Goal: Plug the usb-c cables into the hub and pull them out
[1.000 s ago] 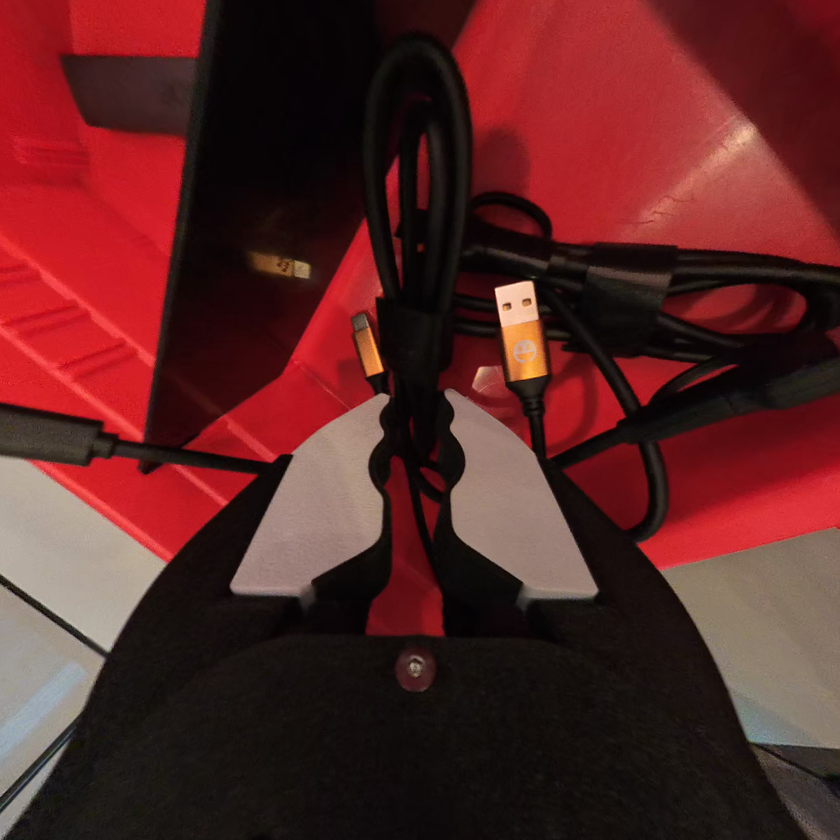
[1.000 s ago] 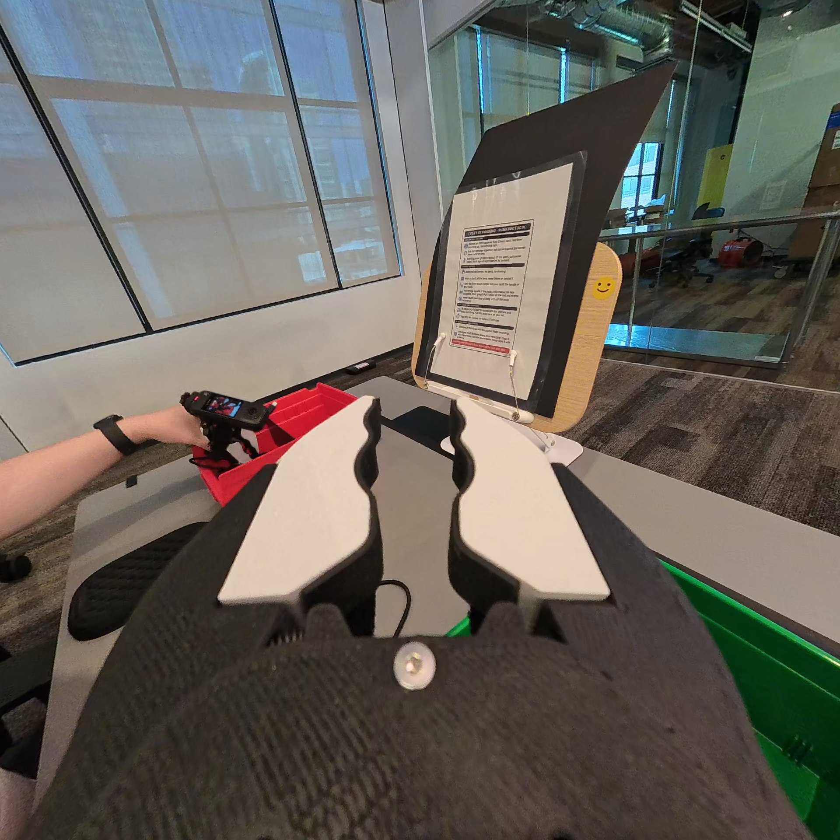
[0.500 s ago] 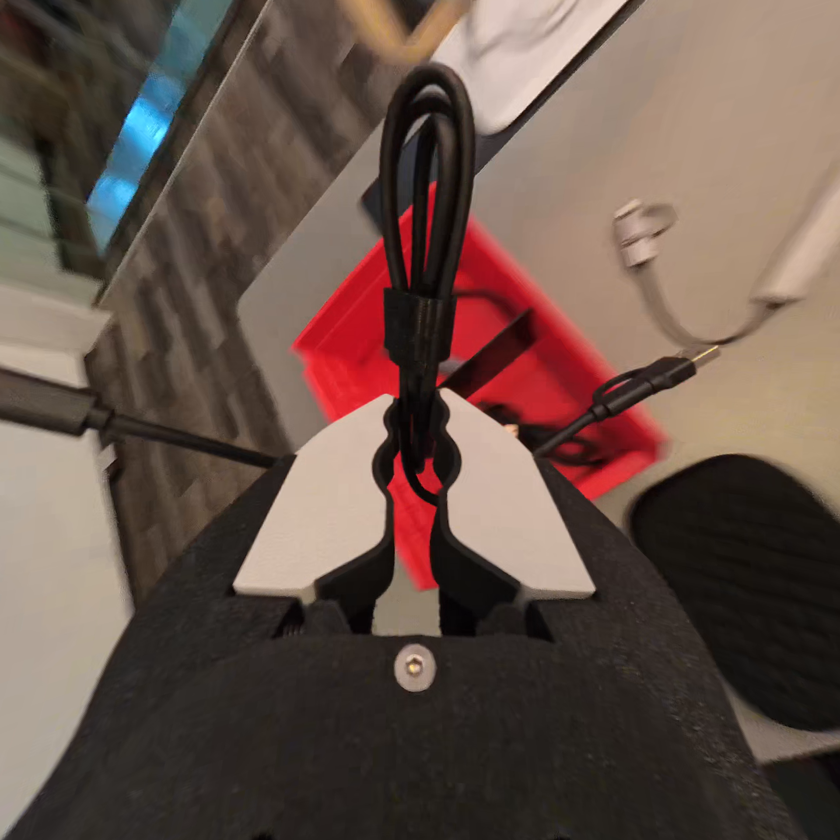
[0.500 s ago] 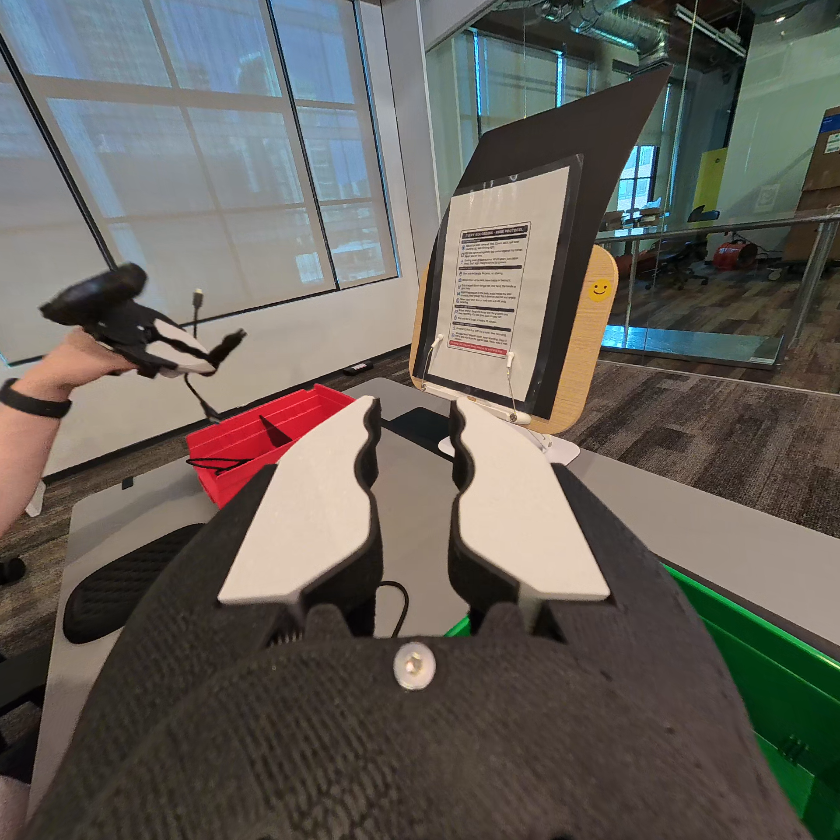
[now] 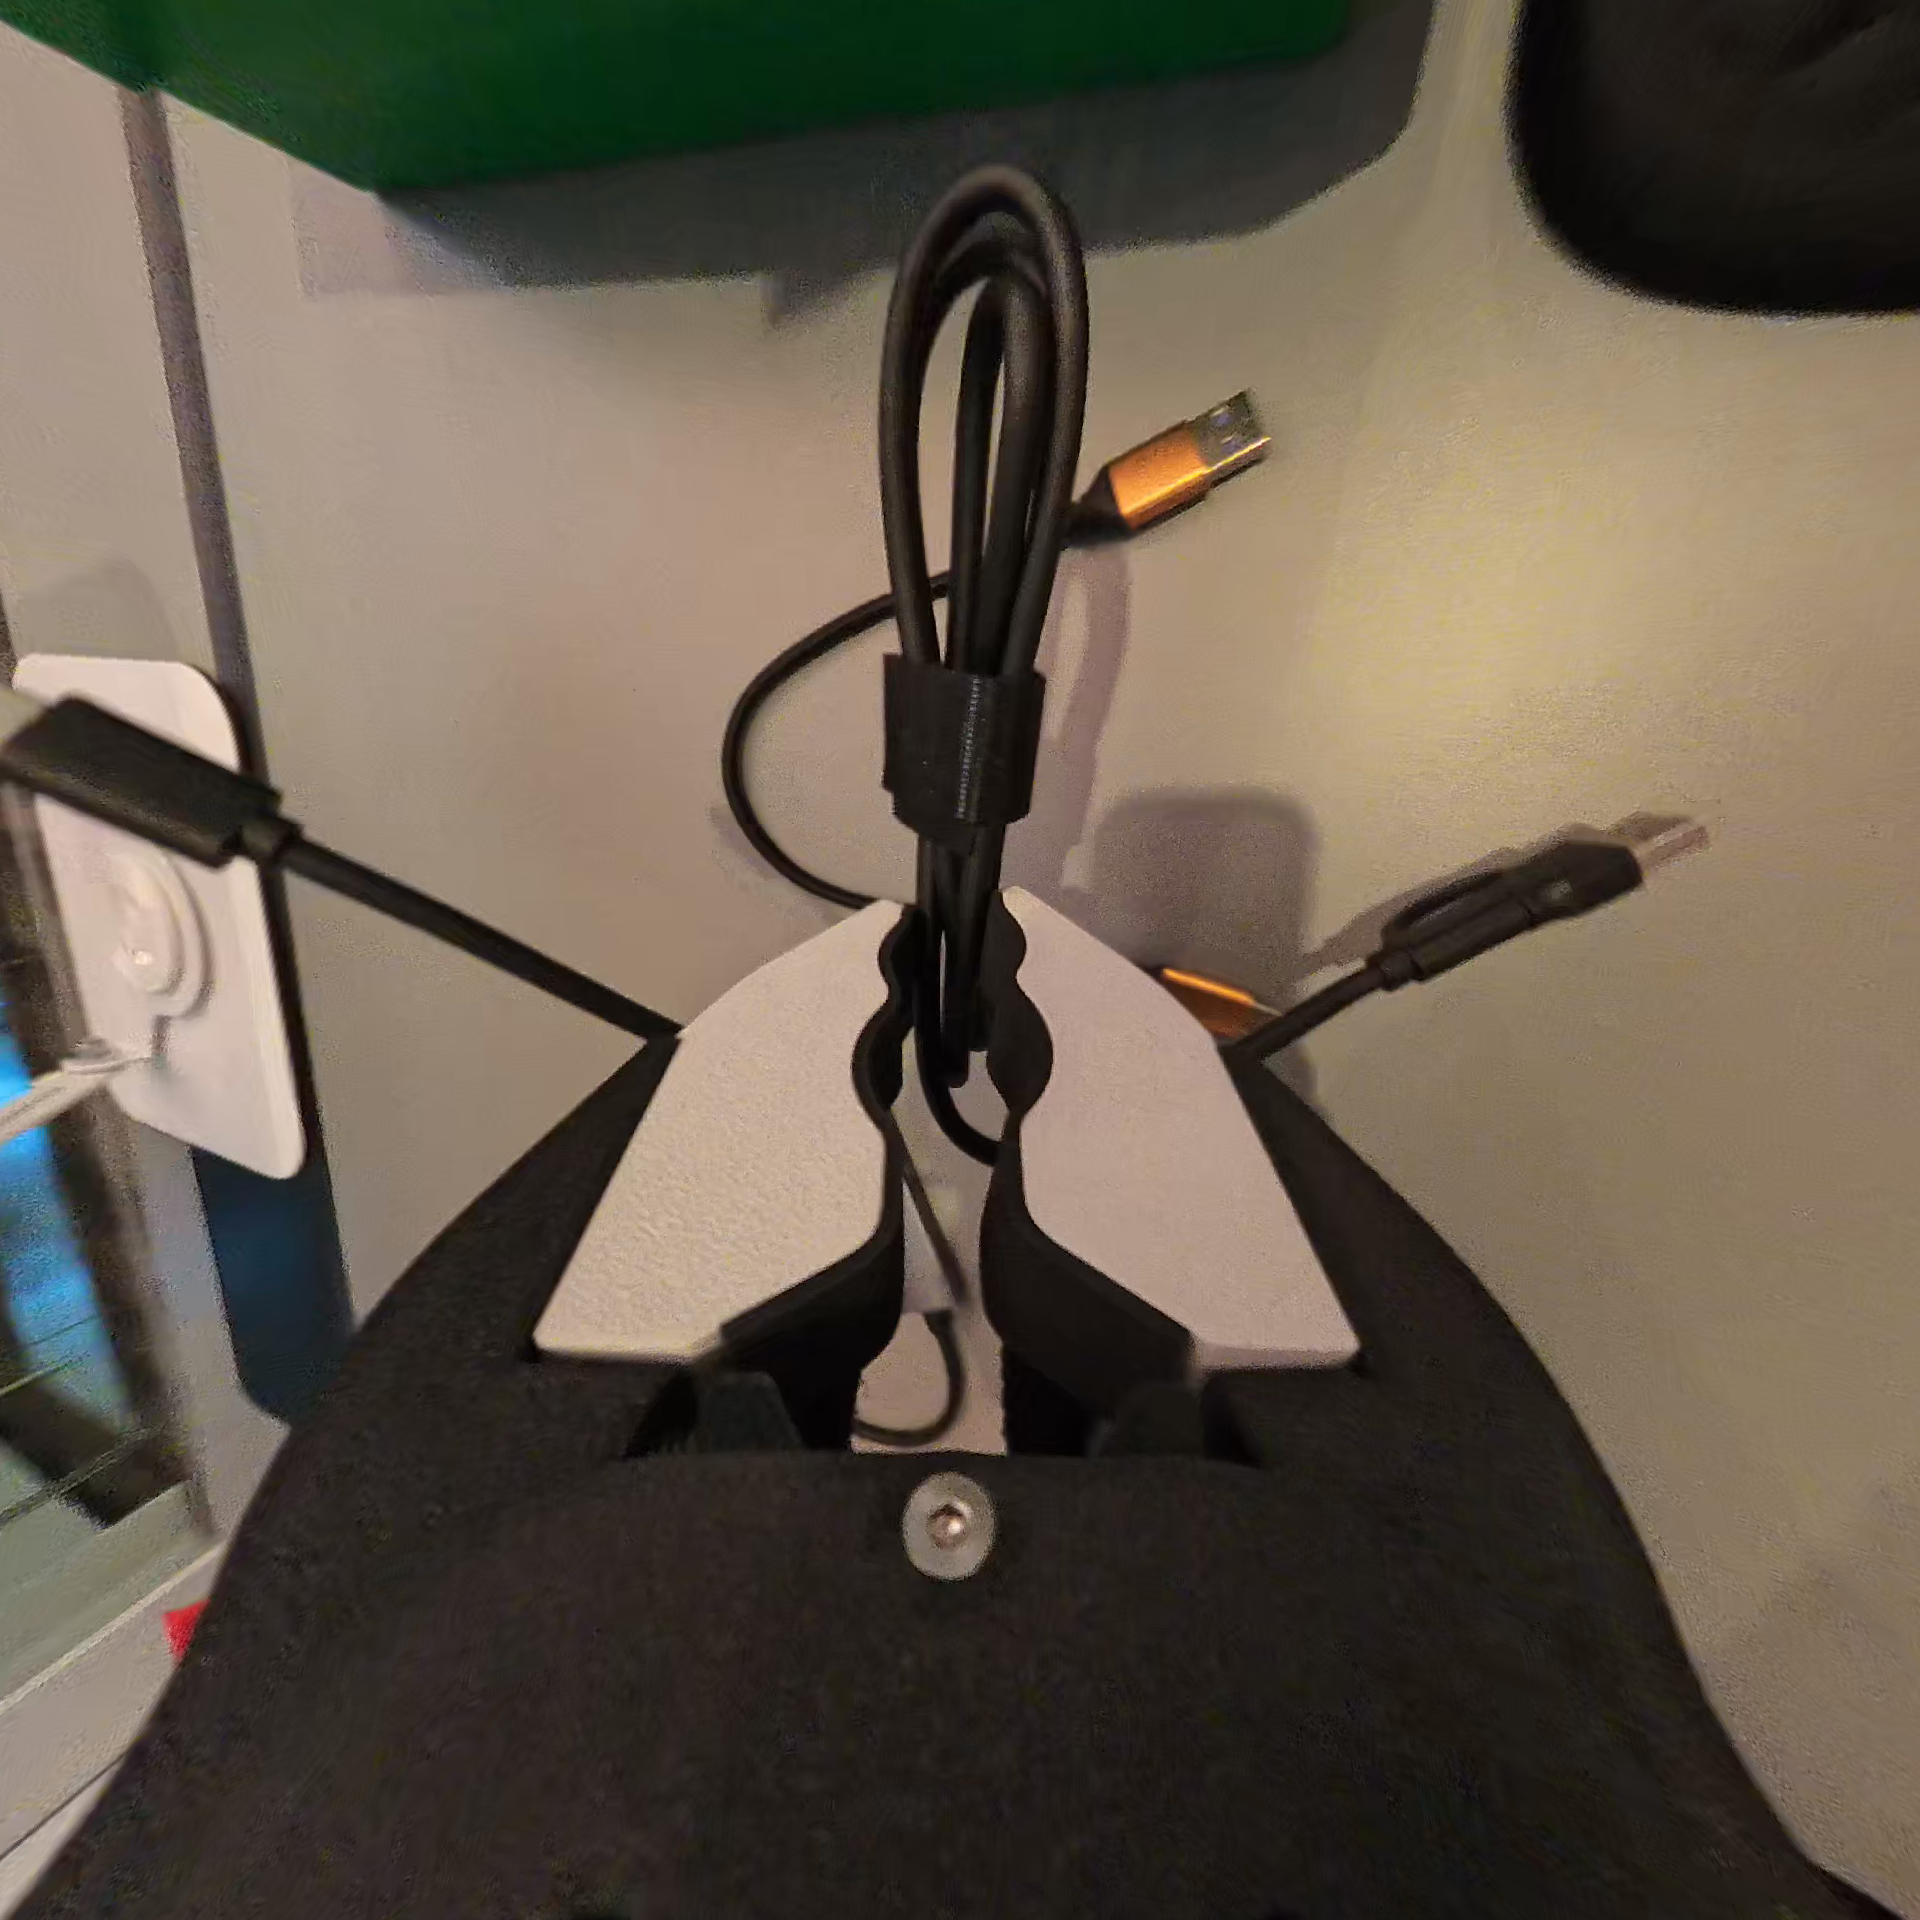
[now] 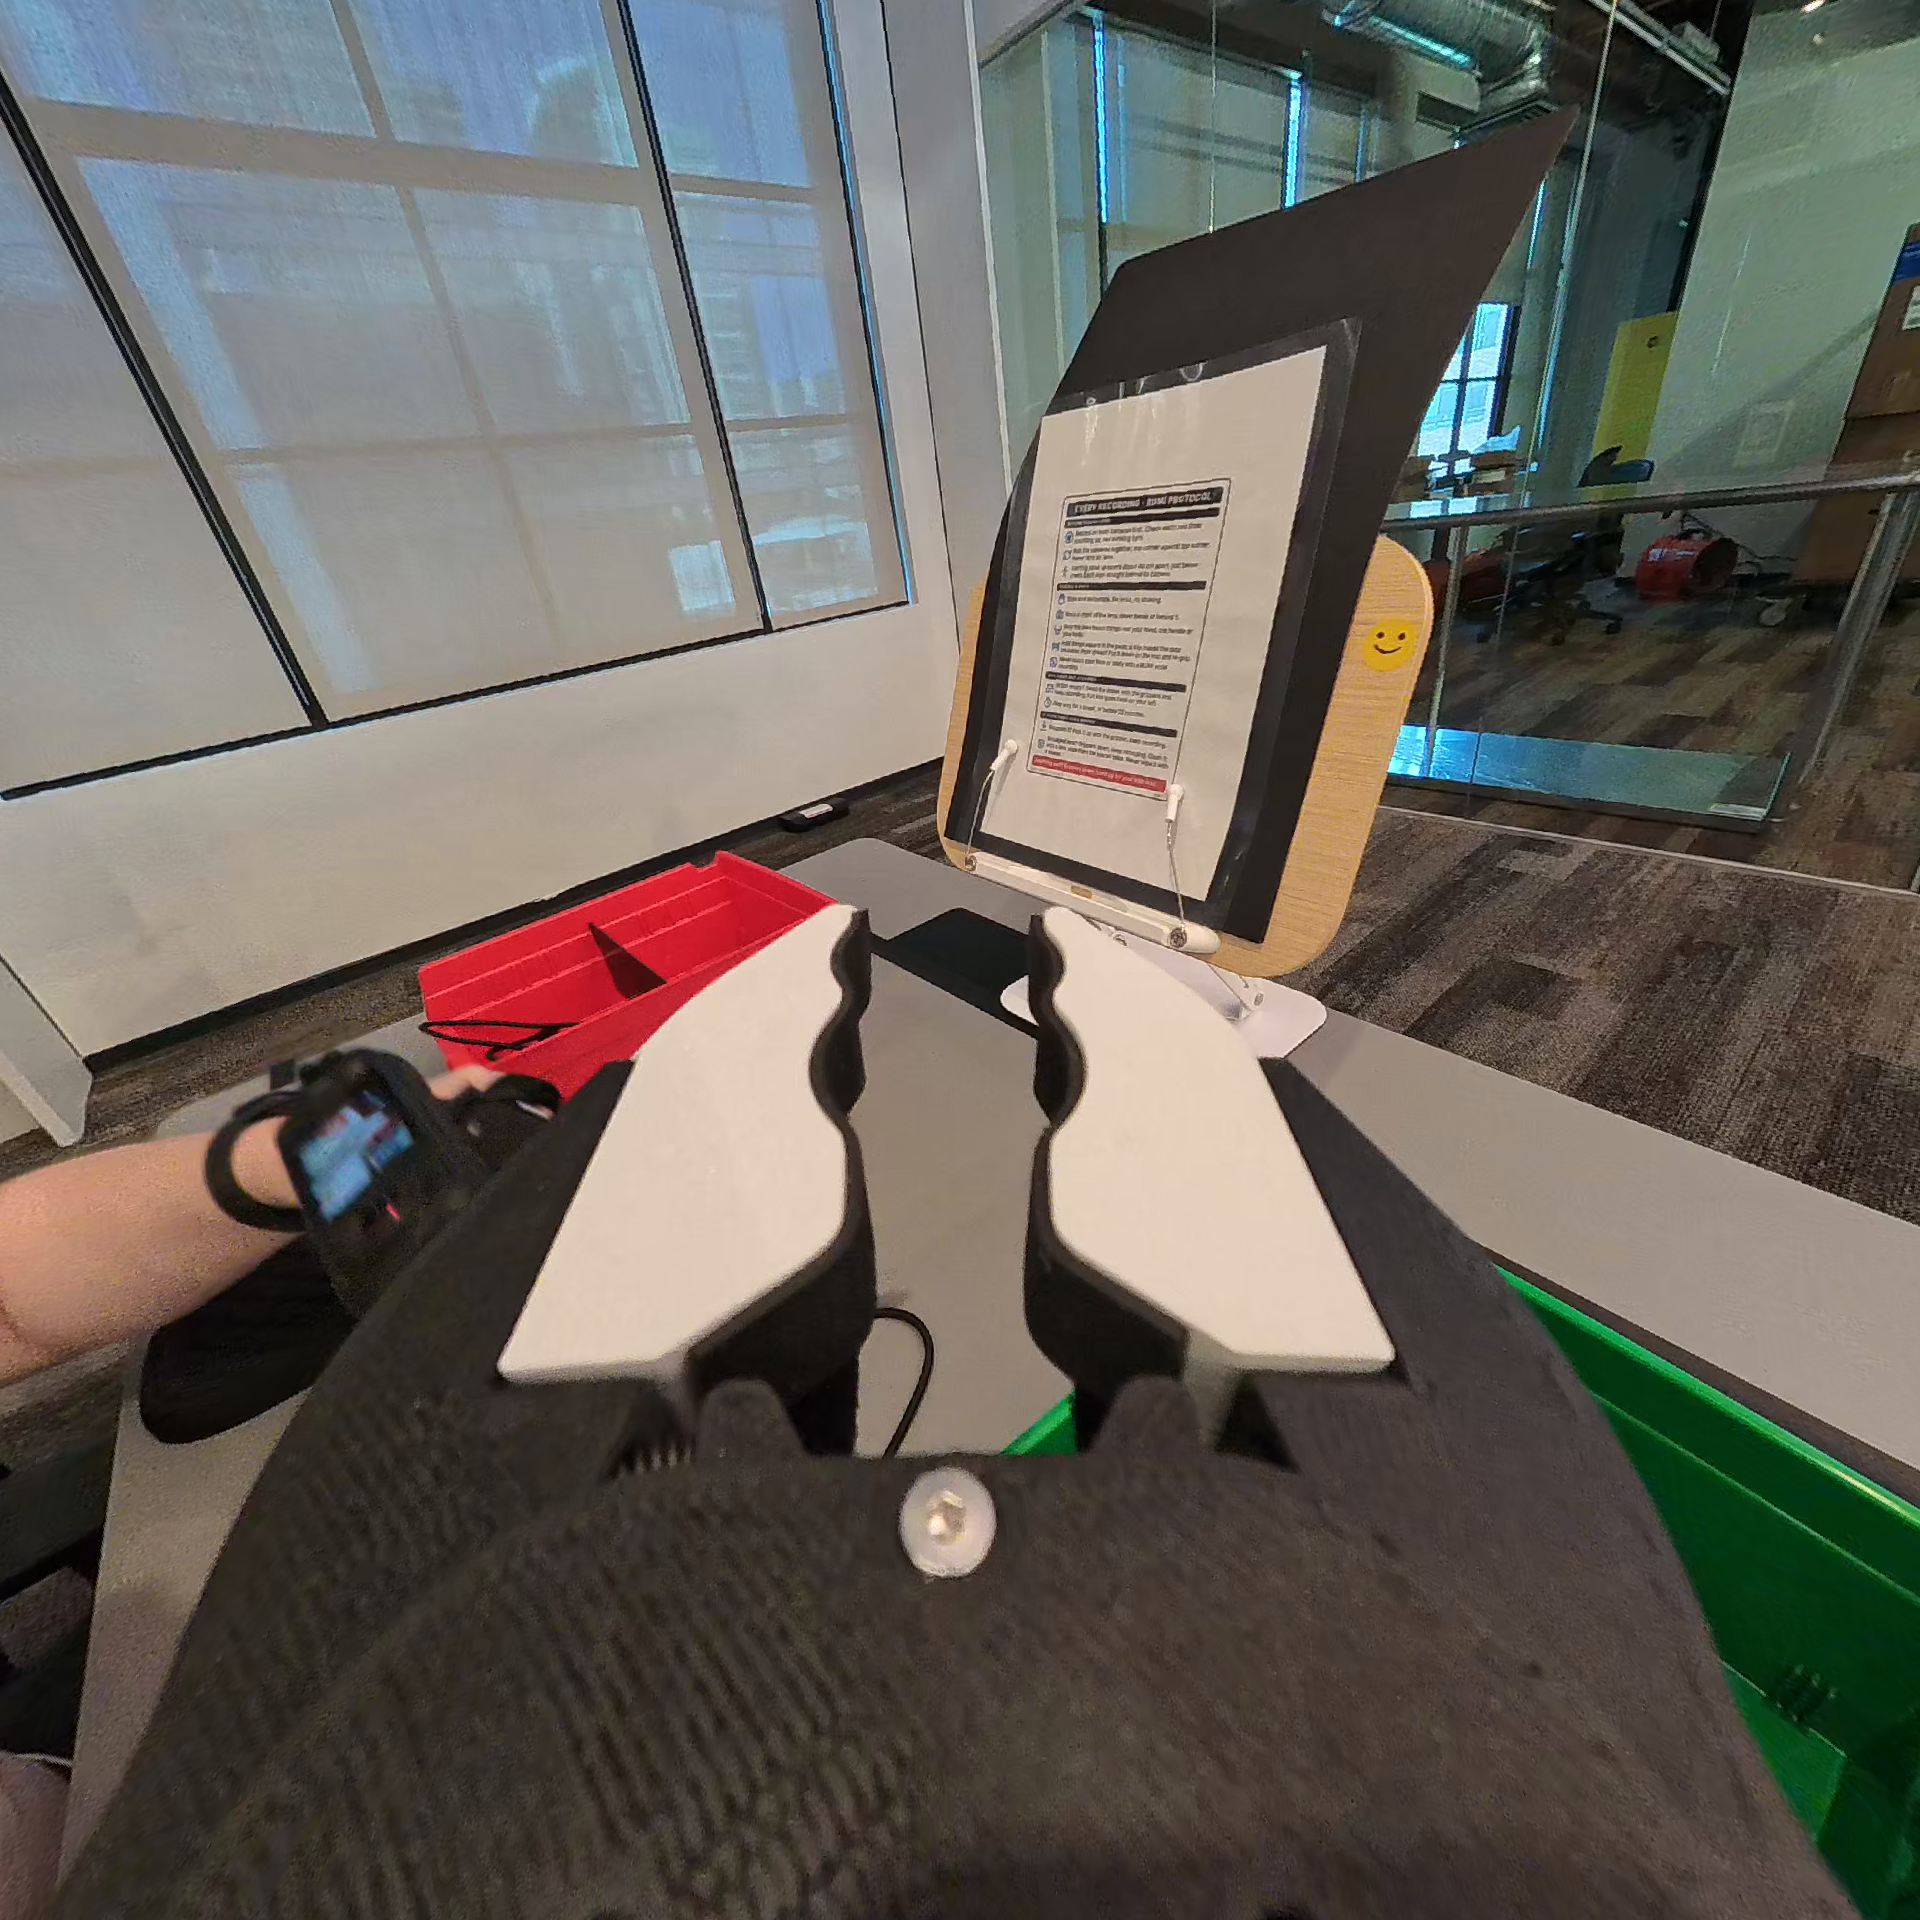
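Observation:
My left gripper (image 5: 951,925) is shut on a black cable bundle (image 5: 971,499) bound by a black strap, held upright low over the grey table (image 5: 1558,623). The bundle's two black plugs stick out to the left (image 5: 135,779) and right (image 5: 1538,904). A second black cable with orange plugs (image 5: 1184,478) lies on the table just beyond my fingertips. My right gripper (image 6: 945,966) is open and empty, raised above the table. In the right wrist view the left gripper (image 6: 353,1143) sits low at the left, held by a hand. I see no hub.
A green bin (image 5: 727,83) lies ahead of the left gripper and at the right in the right wrist view (image 6: 1714,1507). A red bin (image 6: 623,956) stands at the far left. A document stand (image 6: 1143,644) with a white base (image 5: 156,914) stands behind. A black pad (image 5: 1714,156) lies near. My hands' fingertips stand some 30 cm from each other. The white base (image 5: 156,914) is closer to my left gripper, around 40 cm from its tips; the right tips are 50 cm off.
My left gripper lifted the cable bundle out of the red bin, swung it through the air and brought it down low over the grey table. The right gripper has hardly moved.

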A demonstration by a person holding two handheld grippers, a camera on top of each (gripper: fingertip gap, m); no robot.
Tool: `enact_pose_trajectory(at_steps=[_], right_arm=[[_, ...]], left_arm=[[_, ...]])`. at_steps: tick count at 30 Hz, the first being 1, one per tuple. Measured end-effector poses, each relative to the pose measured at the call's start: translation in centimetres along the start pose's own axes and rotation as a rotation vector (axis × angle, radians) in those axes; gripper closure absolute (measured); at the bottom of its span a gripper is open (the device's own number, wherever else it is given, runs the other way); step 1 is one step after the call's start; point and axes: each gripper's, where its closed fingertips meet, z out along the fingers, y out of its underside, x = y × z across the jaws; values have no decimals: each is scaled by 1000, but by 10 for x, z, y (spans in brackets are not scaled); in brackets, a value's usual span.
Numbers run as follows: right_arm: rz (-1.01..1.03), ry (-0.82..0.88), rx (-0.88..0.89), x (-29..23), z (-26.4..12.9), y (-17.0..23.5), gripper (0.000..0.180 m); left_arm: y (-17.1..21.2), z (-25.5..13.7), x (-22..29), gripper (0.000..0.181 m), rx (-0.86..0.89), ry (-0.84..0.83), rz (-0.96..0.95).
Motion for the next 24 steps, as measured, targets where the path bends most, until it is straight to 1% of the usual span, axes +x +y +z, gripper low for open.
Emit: enact_pose_trajectory(at_steps=[1, 4, 6, 8, 12, 18, 24], right_arm=[[0, -2, 1, 0, 0, 0, 150], [0, -13, 13, -2, -1, -2, 150], [2, -16, 17, -1, -1, -3, 150], [6, -19, 18, 0, -1, -3, 150], [10, -18, 18, 1, -1, -2, 150], [19, -13, 29, 4, -4, -3, 150], [22, -18, 31, 4, -4, -3, 150]], left_arm=[[-1, 12, -2, 170, -29, -14, 30], [-6, 31, -4, 170, -45, -21, 137], [-12, 36, -3, 170, -30, 9, 163], [-15, 40, -11, 170, -25, -10, 211], [-19, 46, -33, 170, -38, -38, 232], [-28, 57, -51, 170, -59, 20, 264], [-32, 71, -49, 170, -70, 132, 353]])
